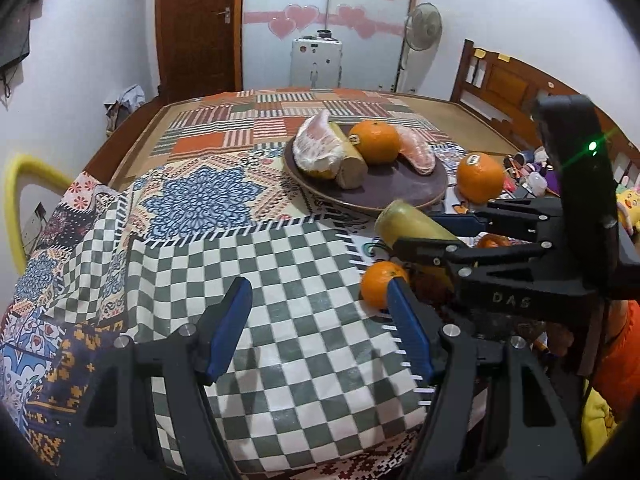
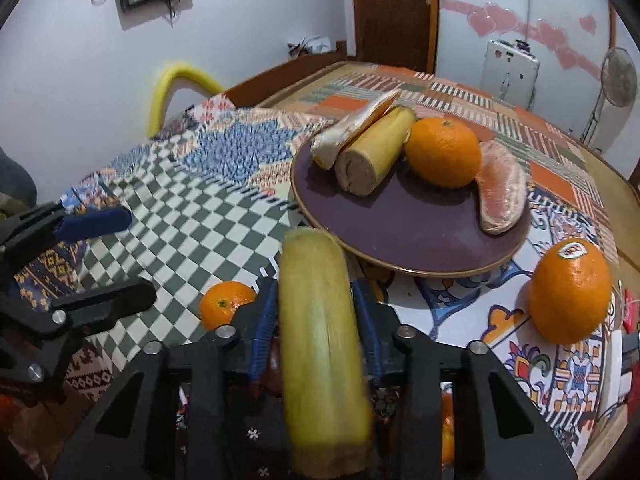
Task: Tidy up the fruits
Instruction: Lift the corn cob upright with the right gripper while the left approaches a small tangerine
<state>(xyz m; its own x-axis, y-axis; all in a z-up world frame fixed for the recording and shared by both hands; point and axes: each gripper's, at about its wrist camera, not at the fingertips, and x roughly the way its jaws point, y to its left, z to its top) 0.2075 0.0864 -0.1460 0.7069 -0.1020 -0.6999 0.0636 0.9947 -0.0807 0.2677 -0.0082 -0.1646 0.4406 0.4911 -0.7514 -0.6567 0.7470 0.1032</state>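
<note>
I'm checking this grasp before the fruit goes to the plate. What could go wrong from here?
1. The right hand-held gripper holds the banana piece between its blue pads; squeezing harder could bruise it, or it may slip out.
2. The plate already carries a banana piece, an orange and pomelo segments; setting another down could make the orange roll.
3. The small mandarin beside the gripper may get nudged.

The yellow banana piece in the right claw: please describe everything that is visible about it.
The yellow banana piece, unpeeled with pale lengthwise ridges, lies lengthwise between the blue pads of the right claw, which grip its sides. Its blunt far end points toward the dark purple round plate, near the rim. It looks slightly blurred.
</note>
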